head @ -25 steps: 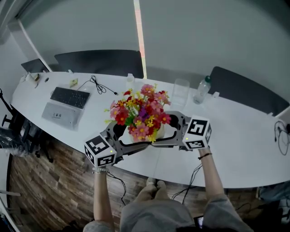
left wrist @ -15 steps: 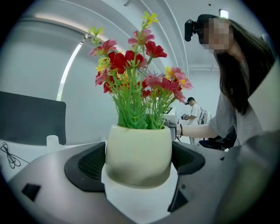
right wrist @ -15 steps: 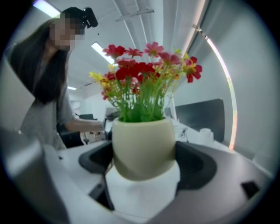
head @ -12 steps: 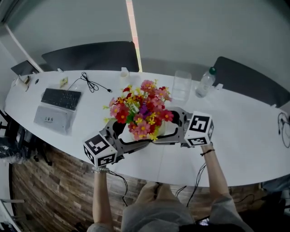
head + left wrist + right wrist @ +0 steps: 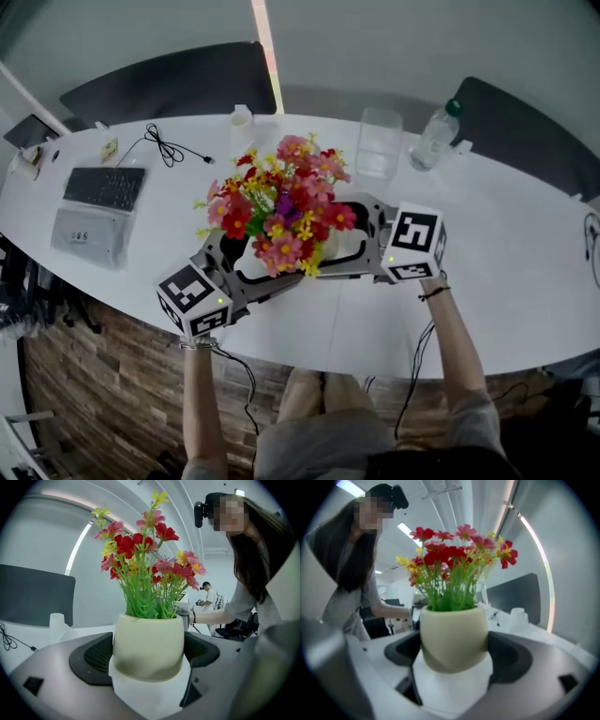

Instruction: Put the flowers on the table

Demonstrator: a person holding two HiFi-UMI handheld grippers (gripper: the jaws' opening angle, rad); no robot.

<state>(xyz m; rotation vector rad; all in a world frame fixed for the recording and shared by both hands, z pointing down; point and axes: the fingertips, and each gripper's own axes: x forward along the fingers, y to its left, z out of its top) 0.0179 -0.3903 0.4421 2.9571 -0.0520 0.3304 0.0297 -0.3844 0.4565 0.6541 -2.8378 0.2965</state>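
Long white curved table [image 5: 525, 272] in an office, wood floor [image 5: 84, 375] under its near edge, two dark chairs [image 5: 159, 89] behind it. On the far L of the table: black keyboard [image 5: 103, 187] w/ a grey device [image 5: 86, 234] just in front, and a black cable [image 5: 164, 145] near them. Further back: small white bottle [image 5: 242, 118], clear glass [image 5: 379, 142] and water bottle [image 5: 437, 131], all well apart from the grippers.

Flowers [image 5: 281, 211], a red, pink & yellow bunch w/ green stems, stand upright in a cream pot [image 5: 147, 639] over the mid table, near its front edge. Can't tell if the pot's base touches the top.

The left gripper [image 5: 262, 262] comes in from the lower L. Its jaws are set wide, one each side of the pot, dark pads against the pot wall. The right gripper [image 5: 333, 246] comes in from the R, opposite, and has the same hold: jaws wide, pot btwn them, pads pressed on both sides. So both grippers grasp the one pot, and the blooms rise above them & hide most of the jaws in the head view.

Left gripper view's bg shows a second person [image 5: 208, 597] far off.
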